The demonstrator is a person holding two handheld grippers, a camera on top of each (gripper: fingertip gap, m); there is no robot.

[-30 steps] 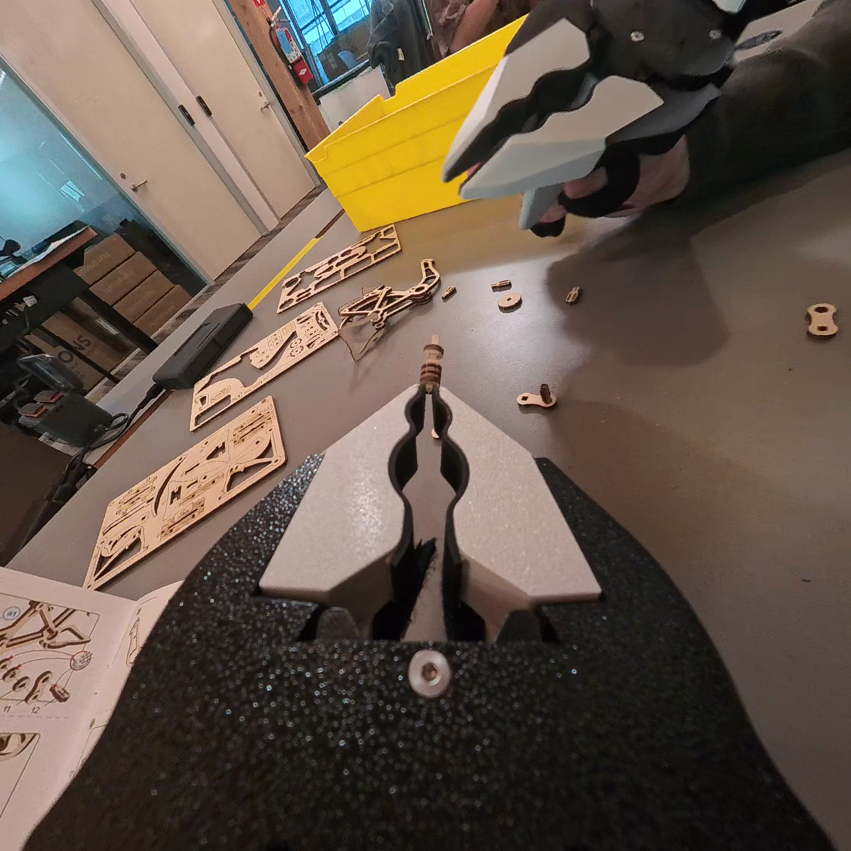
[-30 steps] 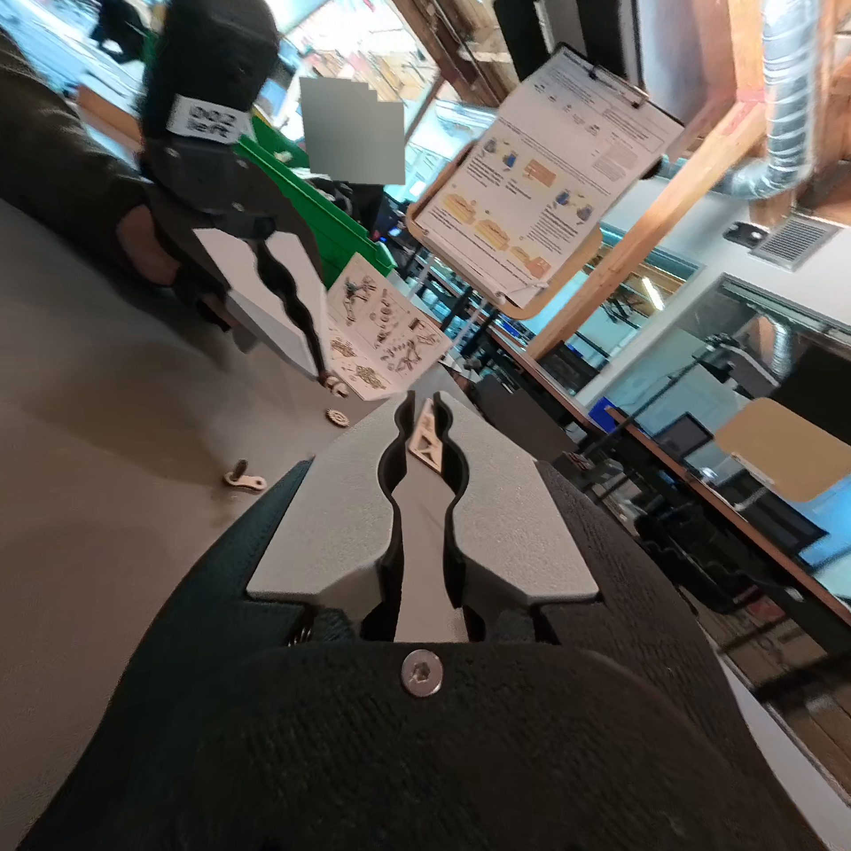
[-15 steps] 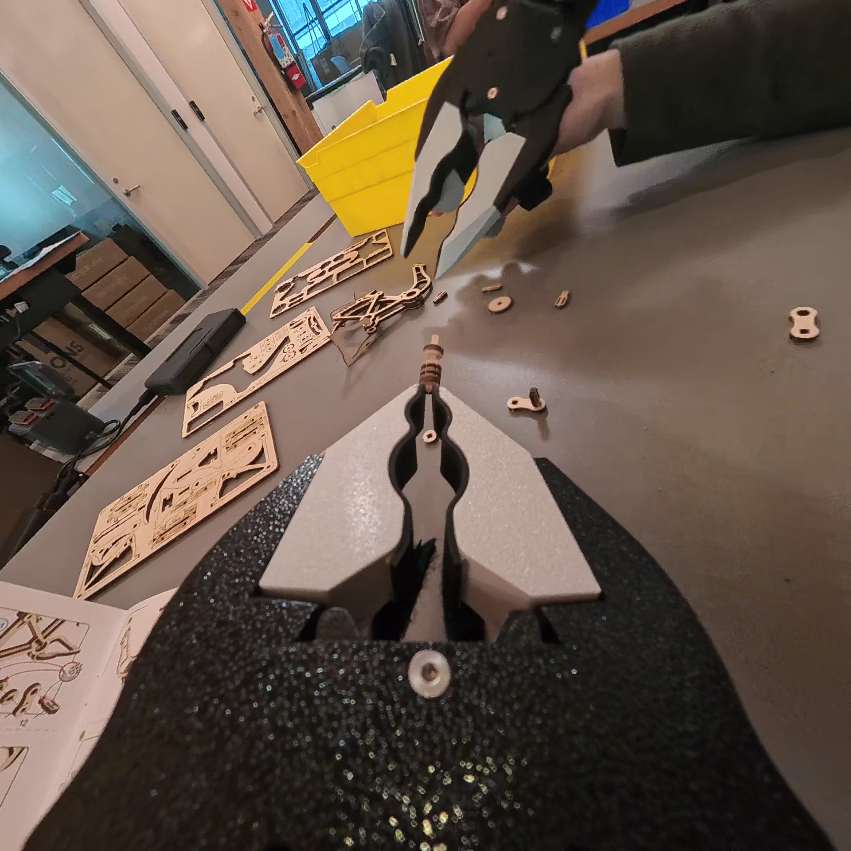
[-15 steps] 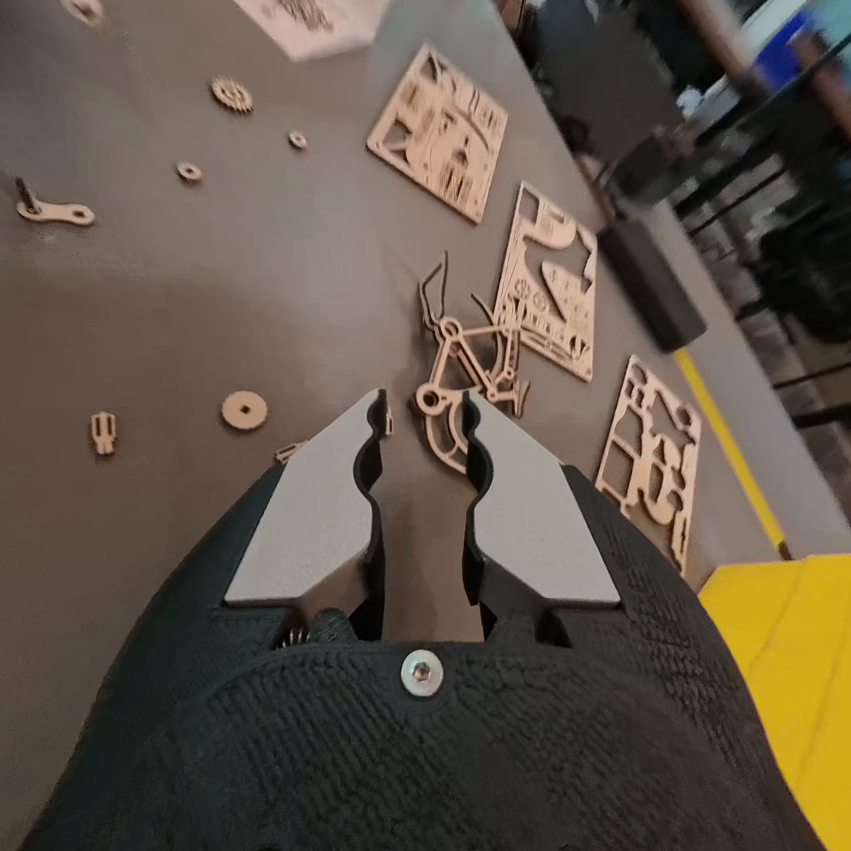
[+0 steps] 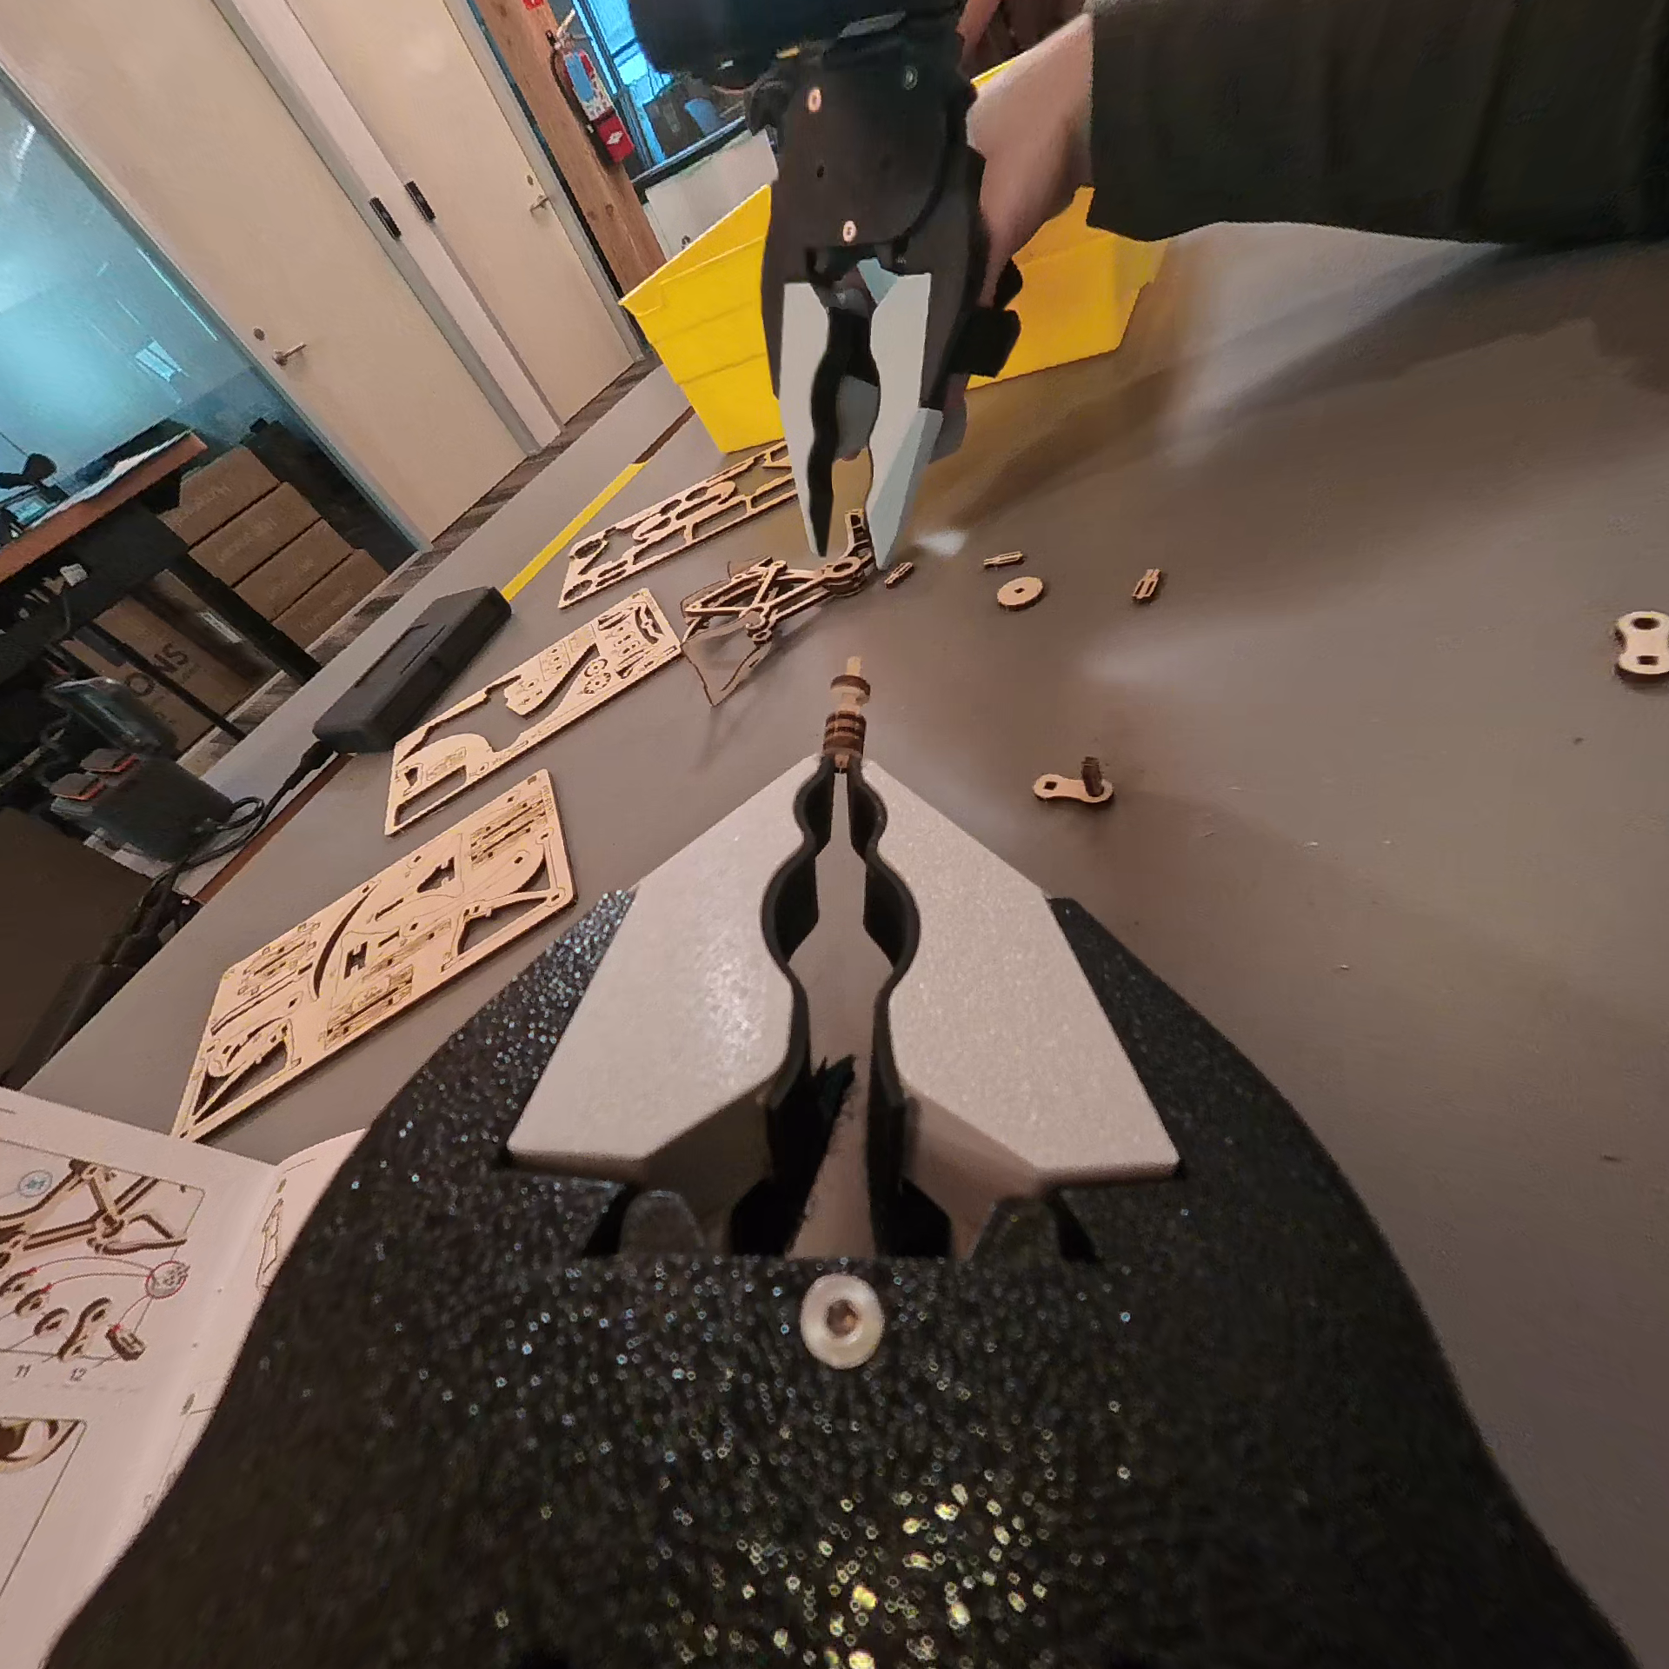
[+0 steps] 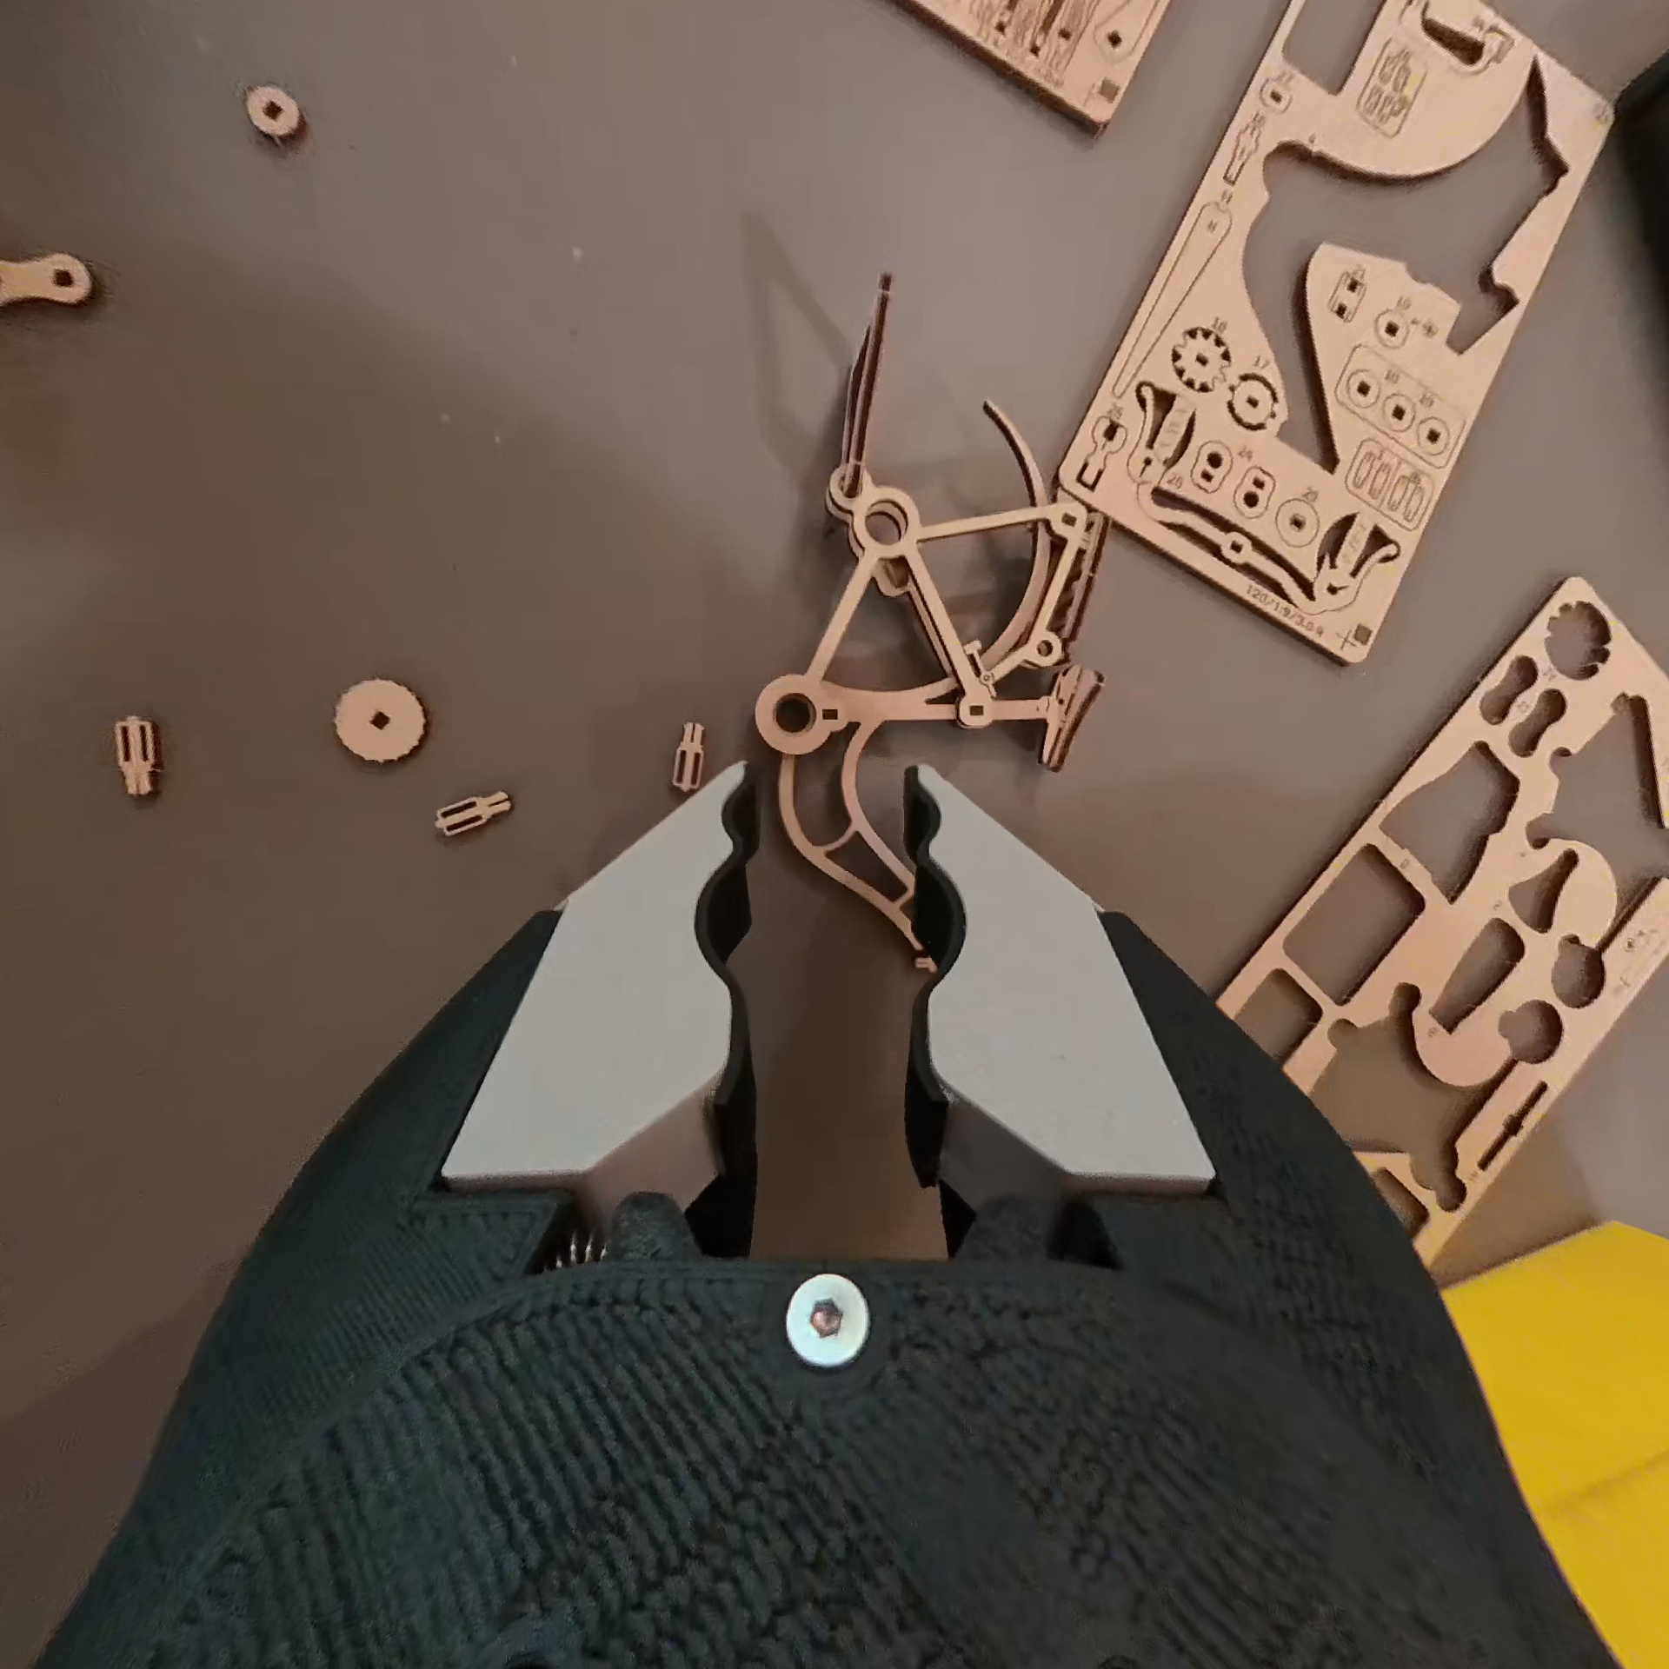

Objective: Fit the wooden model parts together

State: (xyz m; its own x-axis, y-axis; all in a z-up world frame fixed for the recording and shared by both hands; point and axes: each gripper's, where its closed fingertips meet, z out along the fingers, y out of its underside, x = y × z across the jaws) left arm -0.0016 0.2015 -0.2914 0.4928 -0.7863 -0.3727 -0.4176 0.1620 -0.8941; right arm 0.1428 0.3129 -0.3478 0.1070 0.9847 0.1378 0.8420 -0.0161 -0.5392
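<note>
Right wrist view: my right hand-held gripper hangs spread over the flimsy wooden bicycle frame; I'd pinch its curved strut. Left hand-held gripper clamps a light wooden axle.

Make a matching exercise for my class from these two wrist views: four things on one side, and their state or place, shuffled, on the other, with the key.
Column 1
1. left tool
2. right tool
3. wooden frame assembly
4. yellow bin

Column 2
A. lying flat on the grey table, partly between open tool tips
B. shut on a small wooden axle piece
C. at the far end of the table
D. open, tips pointing down over the table

Pairs: 1-B, 2-D, 3-A, 4-C
</note>
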